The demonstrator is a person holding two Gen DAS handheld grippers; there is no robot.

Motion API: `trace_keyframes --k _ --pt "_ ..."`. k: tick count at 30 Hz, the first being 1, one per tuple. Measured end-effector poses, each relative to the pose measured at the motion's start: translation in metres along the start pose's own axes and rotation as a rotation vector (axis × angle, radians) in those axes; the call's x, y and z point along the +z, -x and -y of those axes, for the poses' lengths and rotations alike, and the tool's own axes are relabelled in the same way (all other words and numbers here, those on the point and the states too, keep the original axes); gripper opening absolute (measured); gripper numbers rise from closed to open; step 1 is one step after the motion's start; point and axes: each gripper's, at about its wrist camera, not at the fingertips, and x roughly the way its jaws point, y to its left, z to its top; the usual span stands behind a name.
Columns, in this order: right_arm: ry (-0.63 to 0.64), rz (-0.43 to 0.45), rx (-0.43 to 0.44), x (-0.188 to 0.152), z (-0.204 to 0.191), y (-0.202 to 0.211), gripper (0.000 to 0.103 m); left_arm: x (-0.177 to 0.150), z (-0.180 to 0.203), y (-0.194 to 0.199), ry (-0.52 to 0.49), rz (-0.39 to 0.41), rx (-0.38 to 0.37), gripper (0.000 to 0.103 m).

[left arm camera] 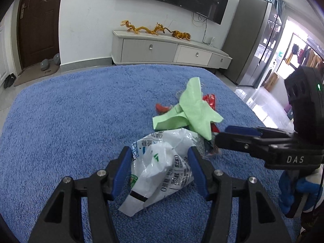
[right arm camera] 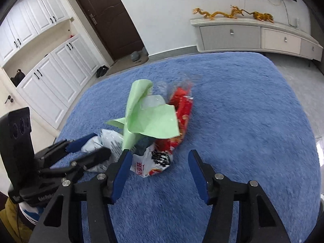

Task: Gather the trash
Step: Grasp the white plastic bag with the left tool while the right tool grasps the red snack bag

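White wrapper (left arm camera: 162,168) — crumpled, printed — beside green paper (left arm camera: 190,111).

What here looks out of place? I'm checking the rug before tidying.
Litter sits heaped mid-rug: a crumpled white plastic bag, folded green paper on top, and red snack wrappers beneath. Both open grippers, left and right, flank it.
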Motion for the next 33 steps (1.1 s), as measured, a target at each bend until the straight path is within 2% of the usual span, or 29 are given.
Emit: trace_keyframes --k 5,11,16,23,33 --pt "-0.029 -0.013 0.053 0.001 0.002 -0.004 0.056 -0.001 -0.001 0.001 -0.001 -0.007 -0.005 0.055" --pt "-0.098 -0.003 0.115 0.000 0.018 0.004 0.056 -0.004 0.007 0.003 -0.033 -0.003 0.002 0.047" --pt "-0.162 0.019 0.178 -0.004 0.036 0.015 0.051 -0.004 0.002 0.002 -0.002 -0.002 -0.024 0.043" --pt "-0.206 0.016 0.180 -0.005 0.055 0.019 0.045 -0.004 -0.001 0.003 0.006 -0.002 -0.033 0.039" --pt "-0.110 -0.017 0.121 -0.005 0.023 0.013 0.047 -0.004 -0.003 0.006 0.014 -0.001 -0.036 0.037"
